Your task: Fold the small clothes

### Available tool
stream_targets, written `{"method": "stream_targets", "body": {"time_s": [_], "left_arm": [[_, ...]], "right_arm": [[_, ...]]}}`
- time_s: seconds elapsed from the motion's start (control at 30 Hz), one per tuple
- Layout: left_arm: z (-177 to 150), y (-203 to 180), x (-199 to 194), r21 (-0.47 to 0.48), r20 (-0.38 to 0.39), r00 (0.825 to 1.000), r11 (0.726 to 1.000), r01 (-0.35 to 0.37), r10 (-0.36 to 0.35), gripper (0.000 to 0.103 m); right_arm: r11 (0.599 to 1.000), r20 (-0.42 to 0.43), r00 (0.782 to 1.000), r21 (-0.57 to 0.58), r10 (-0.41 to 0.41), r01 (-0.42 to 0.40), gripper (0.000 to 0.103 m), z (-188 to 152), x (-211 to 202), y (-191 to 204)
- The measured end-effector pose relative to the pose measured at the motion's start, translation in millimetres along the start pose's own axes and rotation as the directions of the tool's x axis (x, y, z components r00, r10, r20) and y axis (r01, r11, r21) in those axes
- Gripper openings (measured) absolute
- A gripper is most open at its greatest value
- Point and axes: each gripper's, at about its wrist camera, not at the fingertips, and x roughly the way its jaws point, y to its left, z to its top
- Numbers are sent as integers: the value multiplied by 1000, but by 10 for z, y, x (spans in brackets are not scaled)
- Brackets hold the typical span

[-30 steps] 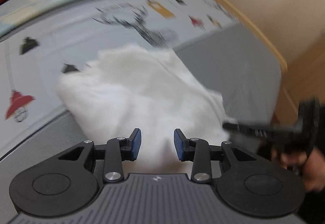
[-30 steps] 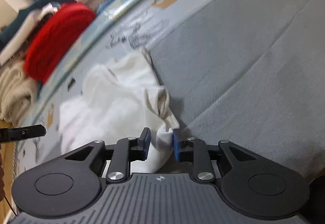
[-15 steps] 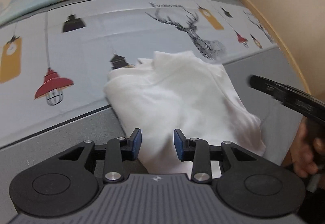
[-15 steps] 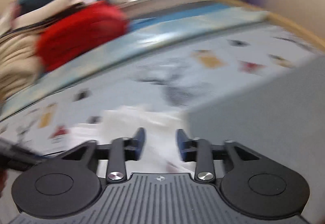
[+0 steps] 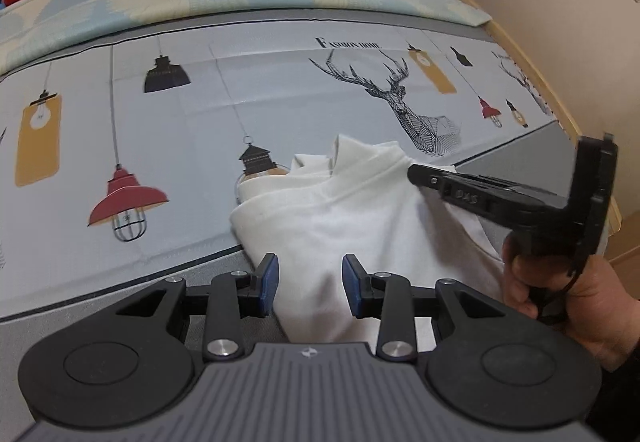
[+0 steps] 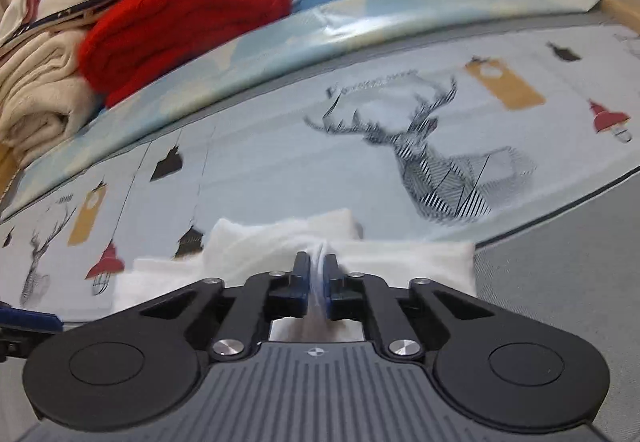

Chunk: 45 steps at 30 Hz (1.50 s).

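A small white garment (image 5: 360,209) lies crumpled on the bed, across the line between the printed cloth and the grey sheet. My left gripper (image 5: 310,278) is open and hangs just over the garment's near edge; cloth shows in the gap, and the blue pads do not press on it. My right gripper (image 6: 317,266) is shut on a bunched fold of the white garment (image 6: 256,242). In the left wrist view its fingers reach in from the right, with the right gripper (image 5: 413,171) gripping the garment's far edge and a hand (image 5: 560,294) around the handle.
A printed cloth with a deer (image 5: 400,97) and lamps covers the middle of the bed. A red knit (image 6: 184,13) and folded beige clothes (image 6: 36,93) are stacked at the far left. The grey sheet (image 6: 560,242) lies to the right, and a wooden bed edge (image 5: 552,93) borders it.
The right gripper let go of the garment's near corner, swung across to its far edge and closed on a fold there. The left gripper shifted sideways, still open over the near edge.
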Motion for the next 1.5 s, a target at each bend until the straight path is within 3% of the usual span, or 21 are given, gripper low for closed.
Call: {"method": "stream_targets", "body": {"time_s": [0.17,0.23,0.27,0.33,0.43,0.5,0.57,0.67,0.73,0.8,0.93,1.0,1.07,1.1,1.13,1.2,1.3,1.43,1.5], "left_arm": [[-85,25,375,-22,-75,997,1000,-8,7,39],[-165,115,587,-44,-143,987,995,-85,78,58],[-177,172,617,-80,-146,985,991,-104,91,61],[-138,195,571,-119,-136,987,988,-103,86,54],[-67,22,370,-56,-56,991,991,-122,119,49],[-53,-59,261,-55,-25,997,995,-77,76,49],[-90,-142,223,-37,-25,999,998,-45,44,49],[-229,-318,273,67,-77,997,997,-23,28,49],[-385,-424,343,169,-105,990,983,-71,90,50],[-553,-485,383,261,-115,974,952,-161,196,51],[-673,-604,121,292,-13,967,926,-238,253,51],[-733,-625,-76,246,34,960,928,-279,279,52],[-788,-684,-286,184,64,959,942,-282,275,57],[-813,-740,-396,158,90,956,944,-289,278,68],[-857,-802,-514,135,123,949,942,-307,292,85],[-952,-944,-741,82,196,921,930,-358,337,96],[-1178,-1106,-1054,9,261,897,928,-372,357,97],[-1593,-1279,-1351,-101,306,862,914,-392,403,103],[-1862,-1382,-1406,-146,338,820,887,-439,462,103]], "right_arm": [[998,-20,998,-38,-53,52,8,35,-10,26],[997,-8,998,-36,-67,67,17,62,-144,-2],[997,5,998,-33,-63,63,20,65,-234,-19],[998,16,999,-38,-47,48,26,35,-443,-60],[996,-14,1000,-85,0,-1,29,-103,-717,-114],[994,-41,999,-110,8,-12,29,-214,-829,-153],[993,-99,995,-121,0,-12,29,-338,-855,-212],[985,-188,978,-161,-88,58,32,-574,-767,-325],[991,-179,980,-111,-89,70,53,-644,-800,-460],[996,-190,978,-46,-90,82,57,-643,-862,-569],[994,-173,979,-38,-108,103,55,-648,-1093,-606],[994,-166,980,-38,-111,107,55,-647,-1233,-611],[995,-138,986,-38,-95,90,56,-641,-1397,-617],[996,-118,989,-44,-85,80,56,-641,-1487,-601],[996,-97,992,-54,-76,71,58,-638,-1576,-577],[995,-50,997,-78,-61,57,68,-635,-1774,-521],[990,33,998,-128,-55,58,86,-692,-2087,-394],[974,132,991,-221,-19,48,91,-921,-2439,-280],[969,162,987,-240,-24,63,92,-1096,-2532,-268]]}}
